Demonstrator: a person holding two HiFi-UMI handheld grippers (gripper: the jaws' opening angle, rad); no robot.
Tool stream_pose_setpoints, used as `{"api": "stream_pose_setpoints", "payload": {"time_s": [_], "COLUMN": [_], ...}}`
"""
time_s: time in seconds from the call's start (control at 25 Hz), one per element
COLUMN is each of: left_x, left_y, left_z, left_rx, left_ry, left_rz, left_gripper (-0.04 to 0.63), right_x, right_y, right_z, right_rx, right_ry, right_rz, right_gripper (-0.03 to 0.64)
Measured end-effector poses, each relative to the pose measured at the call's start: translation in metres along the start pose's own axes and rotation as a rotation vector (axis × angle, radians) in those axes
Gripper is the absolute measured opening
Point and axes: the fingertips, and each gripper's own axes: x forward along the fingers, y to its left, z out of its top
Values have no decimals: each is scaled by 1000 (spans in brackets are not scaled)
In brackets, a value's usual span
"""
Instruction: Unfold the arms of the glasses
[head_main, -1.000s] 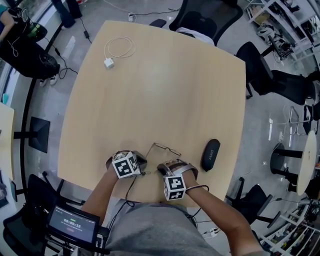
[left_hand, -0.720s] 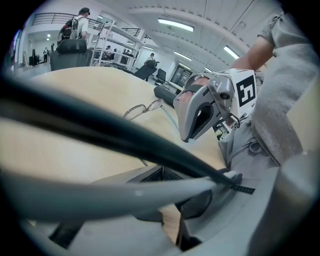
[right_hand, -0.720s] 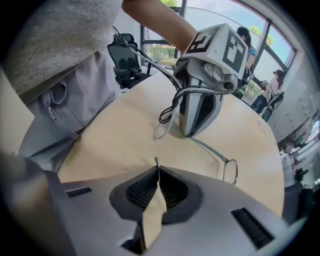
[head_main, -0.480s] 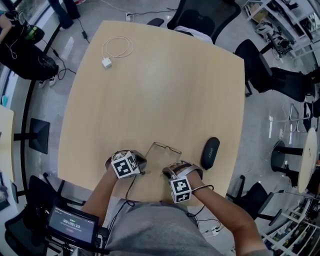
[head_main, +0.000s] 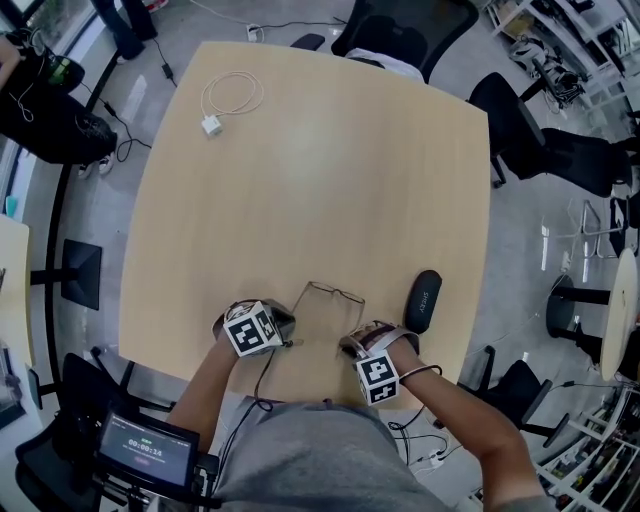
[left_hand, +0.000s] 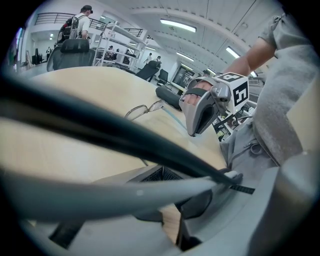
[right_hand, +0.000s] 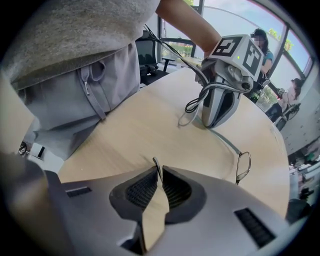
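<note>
Near the front table (head_main: 300, 150) edge, glasses (head_main: 330, 296) were seen lying between both tools. One arm tip was pinched by the left gripper (left_hand: 161, 172), the other by the right gripper (right_hand: 157, 172), jaws pressed shut.

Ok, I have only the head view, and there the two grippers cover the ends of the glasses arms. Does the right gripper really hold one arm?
Observer: Yes. In the right gripper view the right gripper has its jaws shut on the thin metal tip of one arm of the glasses.
Operator: And the left one, does it hold too?
Observer: It does. The left gripper view shows the left gripper with its jaws closed on a thin wire, which looks like the other arm.
</note>
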Motion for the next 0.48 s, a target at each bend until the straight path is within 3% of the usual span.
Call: {"api": "stream_pose_setpoints", "payload": {"time_s": [0.48], "left_x": [3], "left_y": [6], "left_z": [0], "left_rx": [-21], "left_ry": [-1], "left_rz": [13], "left_gripper": [8], "right_x": [10], "right_y": [13], "right_z": [-29], "right_rx": [-34], "right_ry": [-7], "right_rz": [32], "right_gripper": [38]}}
